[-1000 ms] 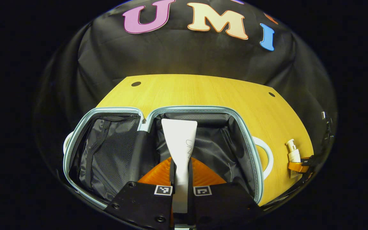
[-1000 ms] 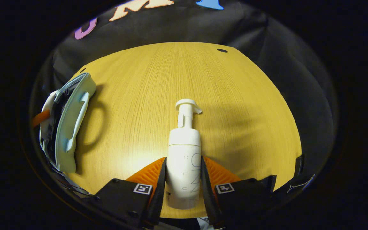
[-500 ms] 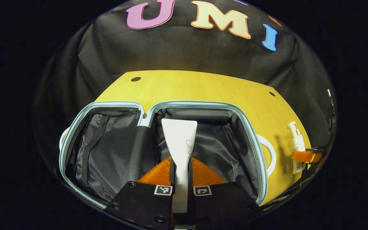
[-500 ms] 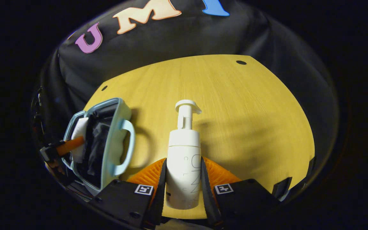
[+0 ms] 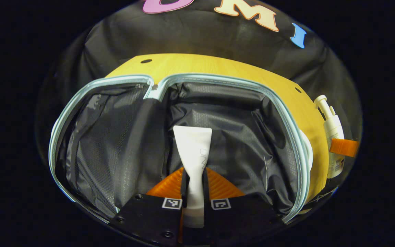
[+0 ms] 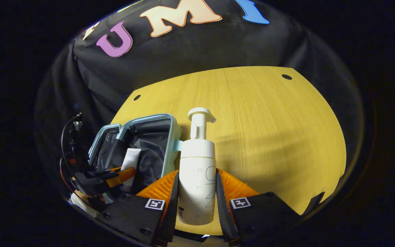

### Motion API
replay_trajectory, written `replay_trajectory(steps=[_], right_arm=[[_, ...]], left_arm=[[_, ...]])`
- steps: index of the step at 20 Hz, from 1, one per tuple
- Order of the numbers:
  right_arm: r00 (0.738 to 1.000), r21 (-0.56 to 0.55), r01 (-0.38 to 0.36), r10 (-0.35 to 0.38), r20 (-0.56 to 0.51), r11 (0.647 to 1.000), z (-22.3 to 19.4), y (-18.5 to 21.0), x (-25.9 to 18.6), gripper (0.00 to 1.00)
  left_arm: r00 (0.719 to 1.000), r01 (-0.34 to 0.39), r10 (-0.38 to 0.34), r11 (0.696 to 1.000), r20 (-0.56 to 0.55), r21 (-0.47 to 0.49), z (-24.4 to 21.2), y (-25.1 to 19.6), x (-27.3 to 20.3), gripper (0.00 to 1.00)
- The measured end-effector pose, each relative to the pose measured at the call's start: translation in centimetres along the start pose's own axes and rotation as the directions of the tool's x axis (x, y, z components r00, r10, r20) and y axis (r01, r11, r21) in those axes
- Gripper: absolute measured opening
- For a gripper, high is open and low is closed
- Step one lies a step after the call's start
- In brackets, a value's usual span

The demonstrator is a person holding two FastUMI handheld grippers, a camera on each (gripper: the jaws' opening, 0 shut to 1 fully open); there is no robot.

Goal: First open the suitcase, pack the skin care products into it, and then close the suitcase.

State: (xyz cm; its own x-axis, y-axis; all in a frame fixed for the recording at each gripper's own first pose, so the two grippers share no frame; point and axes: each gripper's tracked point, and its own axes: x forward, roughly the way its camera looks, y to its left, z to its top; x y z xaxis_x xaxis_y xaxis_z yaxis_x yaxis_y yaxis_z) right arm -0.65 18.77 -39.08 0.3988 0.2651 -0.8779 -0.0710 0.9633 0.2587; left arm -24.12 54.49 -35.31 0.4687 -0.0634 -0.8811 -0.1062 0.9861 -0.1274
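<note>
The suitcase (image 5: 288, 116) lies open on the table (image 6: 269, 123). The left gripper (image 5: 194, 178) clamps a white tube (image 5: 193, 147) over its dark lining. The right gripper (image 6: 195, 185) clamps a pump bottle (image 6: 197, 171) beside the rim; each product's base is hidden between the fingers.

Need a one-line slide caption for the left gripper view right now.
Left hand-held gripper holds a white tube over the open suitcase; a pump bottle waits at right.
</note>
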Motion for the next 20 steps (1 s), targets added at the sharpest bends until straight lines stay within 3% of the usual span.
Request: replay_trajectory(steps=[1,2,3,6,8,11,13,17,20], right_arm=[[1.000,-0.009,-0.008,0.008,-0.002,1.000,0.1,0.7,0.2,0.55],[1.000,-0.015,-0.015,0.015,-0.001,1.000,0.2,1.4,0.2,0.55],[1.000,-0.018,-0.027,0.027,-0.003,0.999,0.4,2.2,0.3,0.55],[0.998,-0.026,-0.064,0.064,-0.009,0.998,0.7,4.8,0.8,0.55],[0.996,-0.036,-0.090,0.090,-0.021,0.995,0.4,6.7,1.5,0.55],[0.991,-0.053,-0.124,0.121,-0.054,0.991,-0.5,9.0,2.8,0.55],[0.987,-0.050,-0.145,0.141,-0.078,0.988,-1.3,10.6,3.9,0.54],[0.976,-0.030,-0.161,0.155,-0.150,0.986,-3.5,12.8,6.2,0.55],[0.974,-0.036,-0.141,0.132,-0.186,0.989,-4.4,12.4,6.9,0.55]], left_arm=[[1.000,0.008,-0.008,1.000,0.018,-0.001,0.4,0.1,-0.1,0.20],[0.999,0.036,-0.036,0.999,0.021,-0.014,0.5,-0.6,-0.4,0.30],[0.997,0.068,-0.067,0.997,0.035,-0.030,0.9,-1.6,-0.7,0.31],[0.991,0.095,-0.095,0.995,0.099,0.002,2.5,-2.8,-2.2,0.78],[0.981,0.117,-0.120,0.993,0.152,0.024,4.1,-3.2,-3.8,0.88],[0.970,0.106,-0.105,0.994,0.220,0.009,6.0,-1.3,-6.4,0.92],[0.967,0.073,-0.067,0.997,0.247,-0.017,6.8,1.1,-7.9,0.88],[0.960,-0.041,0.056,0.997,0.274,-0.060,6.5,7.3,-10.2,0.88],[0.953,-0.112,0.141,0.986,0.268,-0.122,5.9,10.6,-12.3,0.88]])
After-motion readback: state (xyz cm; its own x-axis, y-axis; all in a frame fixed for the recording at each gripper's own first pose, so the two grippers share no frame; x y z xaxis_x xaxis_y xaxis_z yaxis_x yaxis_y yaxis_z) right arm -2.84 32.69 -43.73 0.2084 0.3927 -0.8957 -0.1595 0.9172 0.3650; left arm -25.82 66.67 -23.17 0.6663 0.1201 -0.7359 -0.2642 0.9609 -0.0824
